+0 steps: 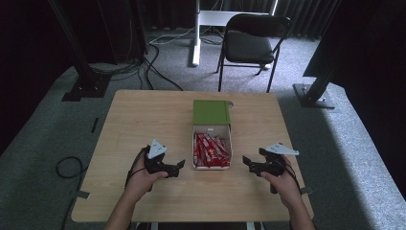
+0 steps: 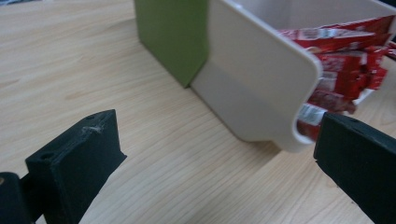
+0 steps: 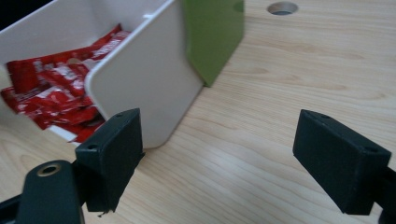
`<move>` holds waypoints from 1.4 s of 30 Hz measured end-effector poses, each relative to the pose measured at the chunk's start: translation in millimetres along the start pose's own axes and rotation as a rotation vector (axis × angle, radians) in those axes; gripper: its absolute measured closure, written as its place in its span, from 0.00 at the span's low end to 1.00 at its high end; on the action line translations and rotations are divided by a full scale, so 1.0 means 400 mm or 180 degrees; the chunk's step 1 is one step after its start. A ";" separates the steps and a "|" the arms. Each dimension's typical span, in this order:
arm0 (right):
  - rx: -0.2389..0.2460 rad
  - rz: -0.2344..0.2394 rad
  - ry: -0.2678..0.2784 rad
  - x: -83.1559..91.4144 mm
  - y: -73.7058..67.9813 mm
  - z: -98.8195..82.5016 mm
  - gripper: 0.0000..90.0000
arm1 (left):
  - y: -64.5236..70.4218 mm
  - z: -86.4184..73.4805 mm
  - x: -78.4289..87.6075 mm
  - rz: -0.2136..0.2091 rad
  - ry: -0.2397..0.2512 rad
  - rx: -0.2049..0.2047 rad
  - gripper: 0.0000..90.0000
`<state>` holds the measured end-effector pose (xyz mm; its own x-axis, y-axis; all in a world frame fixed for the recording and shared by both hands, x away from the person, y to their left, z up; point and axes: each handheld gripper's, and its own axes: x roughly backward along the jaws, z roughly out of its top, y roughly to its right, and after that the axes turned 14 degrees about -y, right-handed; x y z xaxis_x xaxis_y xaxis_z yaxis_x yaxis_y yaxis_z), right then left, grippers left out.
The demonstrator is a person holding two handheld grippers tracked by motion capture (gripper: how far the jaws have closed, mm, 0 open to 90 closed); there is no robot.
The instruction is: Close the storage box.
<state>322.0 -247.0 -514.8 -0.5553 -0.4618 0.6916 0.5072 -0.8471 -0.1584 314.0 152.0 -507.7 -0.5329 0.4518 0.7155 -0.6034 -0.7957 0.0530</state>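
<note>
Black jaws of our two grippers frame the work from either side, and both sets stand wide apart with nothing between them. We go from the largest thing down. Our table (image 1: 143,120) carries everything, pale wood with a cable hole near its far edge. At its middle sits the box (image 1: 211,139): a green sleeve (image 1: 210,112) toward the far edge and a white drawer (image 2: 254,79) pulled out toward the near edge, open on top. Inside the drawer lie red packets (image 1: 210,151), heaped loosely, some poking over the front lip.

Our left gripper (image 1: 178,167) rests just beside the drawer's left front corner, and our right gripper (image 1: 249,163) is near its right front corner, neither touching it.

We judge the risks to be these. Pushing the drawer from one side alone could skew it in the sleeve and jam it. Packets riding above the rim could catch on the sleeve's edge, crumple or spill onto the table. The light box may also slide instead of closing.
</note>
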 end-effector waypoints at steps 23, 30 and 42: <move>0.0293 0.0315 0.0038 -0.050 -0.061 0.041 0.19 | 0.039 0.047 -0.046 0.0009 0.0035 -0.0228 0.02; 0.0312 0.0267 0.0002 -0.071 -0.055 0.041 0.18 | 0.023 0.053 -0.065 0.0088 -0.0017 -0.0241 0.02; 0.0274 0.0288 0.0013 -0.077 -0.046 0.043 0.16 | 0.018 0.073 -0.082 0.0047 -0.0052 -0.0248 0.02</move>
<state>341.0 -212.8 -521.2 -0.5072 -0.5366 0.6744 0.6099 -0.7763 -0.1589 344.4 119.7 -510.5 -0.5328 0.4331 0.7270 -0.6403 -0.7681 -0.0116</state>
